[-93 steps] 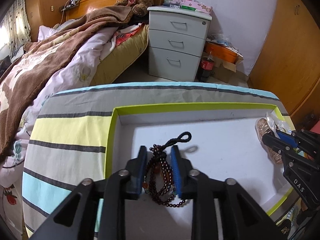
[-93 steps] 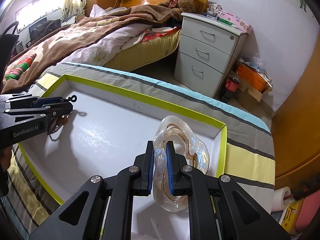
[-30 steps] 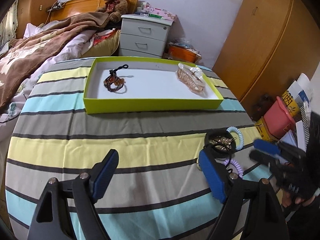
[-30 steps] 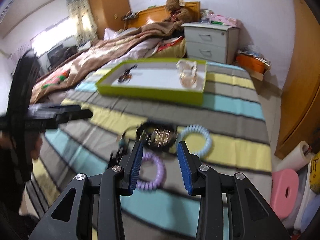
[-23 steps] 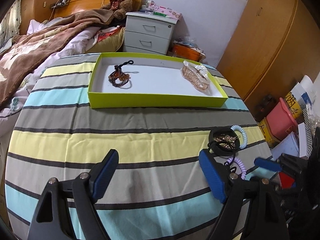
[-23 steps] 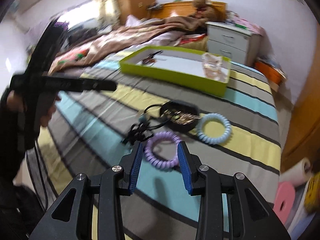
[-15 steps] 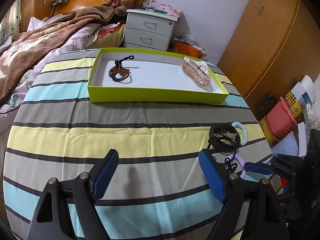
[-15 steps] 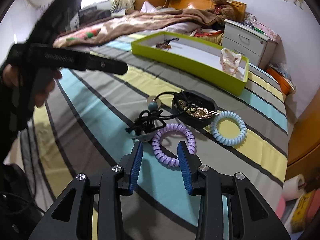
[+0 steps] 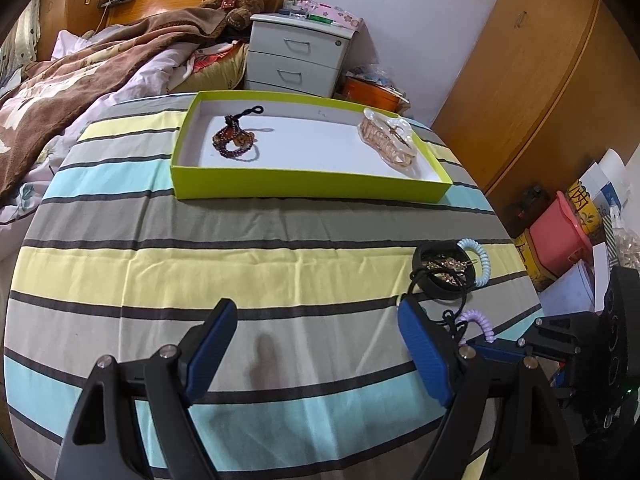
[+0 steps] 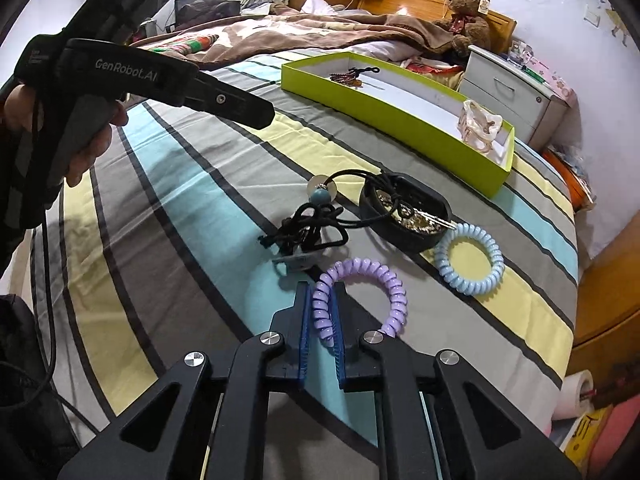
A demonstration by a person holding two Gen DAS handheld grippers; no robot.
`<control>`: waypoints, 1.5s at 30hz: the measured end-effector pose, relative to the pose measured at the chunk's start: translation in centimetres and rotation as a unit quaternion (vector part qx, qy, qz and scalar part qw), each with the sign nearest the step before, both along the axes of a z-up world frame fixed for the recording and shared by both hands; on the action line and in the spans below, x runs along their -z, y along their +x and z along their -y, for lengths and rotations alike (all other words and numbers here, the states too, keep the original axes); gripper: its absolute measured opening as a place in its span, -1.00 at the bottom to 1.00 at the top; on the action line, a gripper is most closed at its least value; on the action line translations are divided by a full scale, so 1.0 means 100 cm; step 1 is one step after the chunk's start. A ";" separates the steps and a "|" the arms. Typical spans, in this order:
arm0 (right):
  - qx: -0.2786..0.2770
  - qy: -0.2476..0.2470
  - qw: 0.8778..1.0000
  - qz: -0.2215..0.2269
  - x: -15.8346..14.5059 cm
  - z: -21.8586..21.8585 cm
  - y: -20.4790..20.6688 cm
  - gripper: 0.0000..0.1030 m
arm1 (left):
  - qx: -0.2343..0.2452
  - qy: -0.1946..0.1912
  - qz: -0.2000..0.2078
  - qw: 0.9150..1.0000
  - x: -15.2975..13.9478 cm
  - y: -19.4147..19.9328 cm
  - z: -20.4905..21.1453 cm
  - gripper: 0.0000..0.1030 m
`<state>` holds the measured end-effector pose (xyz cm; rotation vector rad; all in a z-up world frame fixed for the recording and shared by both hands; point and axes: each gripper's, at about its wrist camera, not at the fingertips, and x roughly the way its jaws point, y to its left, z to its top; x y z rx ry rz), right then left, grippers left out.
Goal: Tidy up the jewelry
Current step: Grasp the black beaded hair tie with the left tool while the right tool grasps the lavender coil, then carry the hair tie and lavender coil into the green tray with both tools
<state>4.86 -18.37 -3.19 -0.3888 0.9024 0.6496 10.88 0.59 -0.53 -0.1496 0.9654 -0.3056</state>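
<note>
My right gripper (image 10: 321,300) is shut on the near side of a purple spiral hair tie (image 10: 360,280) that lies on the striped cloth. Beside it are a blue spiral hair tie (image 10: 470,260), a black cord necklace (image 10: 316,224) and a black dish (image 10: 404,216) of gold hairpins. The green tray (image 9: 308,192) at the far side holds a dark bead bracelet (image 9: 234,140) and a clear hair claw (image 9: 388,140). My left gripper (image 9: 316,344) is wide open and empty above the cloth, left of the dish (image 9: 444,272).
A bed with a brown blanket (image 9: 80,72) lies to the left. A white nightstand (image 9: 300,56) stands behind the tray. A wooden wardrobe (image 9: 540,80) and a pink bin (image 9: 560,232) are to the right, past the table edge.
My right gripper has moved down and forward and closed on the purple hair tie. My left gripper stays wide open and has hardly moved.
</note>
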 end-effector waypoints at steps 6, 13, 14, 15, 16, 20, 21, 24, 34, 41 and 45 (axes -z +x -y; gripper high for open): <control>0.052 0.034 0.998 0.017 -0.012 0.025 -0.005 -0.82 | 0.022 -0.008 -0.003 1.000 -0.002 -0.004 0.011 0.63; 0.117 0.081 0.990 0.025 -0.024 0.058 -0.012 -0.82 | 0.098 -0.005 0.004 0.995 0.001 -0.018 0.049 0.63; 0.123 0.083 0.989 0.026 -0.025 0.062 -0.013 -0.82 | 0.108 -0.001 0.003 0.994 0.002 -0.020 0.055 0.63; 0.128 0.086 0.988 0.026 -0.026 0.065 -0.014 -0.82 | 0.115 0.003 0.003 0.993 0.004 -0.021 0.061 0.63; 0.131 0.088 0.987 0.027 -0.026 0.067 -0.014 -0.82 | 0.119 0.006 0.002 0.993 0.005 -0.022 0.066 0.63; 0.149 0.099 0.983 0.031 -0.030 0.078 -0.019 -0.82 | 0.124 0.024 -0.002 0.992 0.013 -0.024 0.082 0.63; 0.152 0.101 0.983 0.032 -0.029 0.080 -0.019 -0.82 | 0.123 0.028 -0.001 0.992 0.014 -0.024 0.086 0.63; 0.158 0.106 0.981 0.033 -0.029 0.085 -0.022 -0.82 | 0.125 0.033 -0.006 0.992 0.020 -0.021 0.094 0.63; 0.162 0.119 0.979 0.039 -0.030 0.085 -0.023 -0.82 | 0.108 0.072 0.012 0.991 0.022 -0.025 0.103 0.16; 0.163 0.122 0.978 0.040 -0.031 0.081 -0.022 -0.82 | 0.111 0.075 0.013 0.991 0.021 -0.027 0.101 -0.39; 0.165 0.121 0.978 0.044 -0.032 0.080 -0.022 -0.82 | 0.109 0.069 0.012 0.992 0.021 -0.027 0.099 -0.43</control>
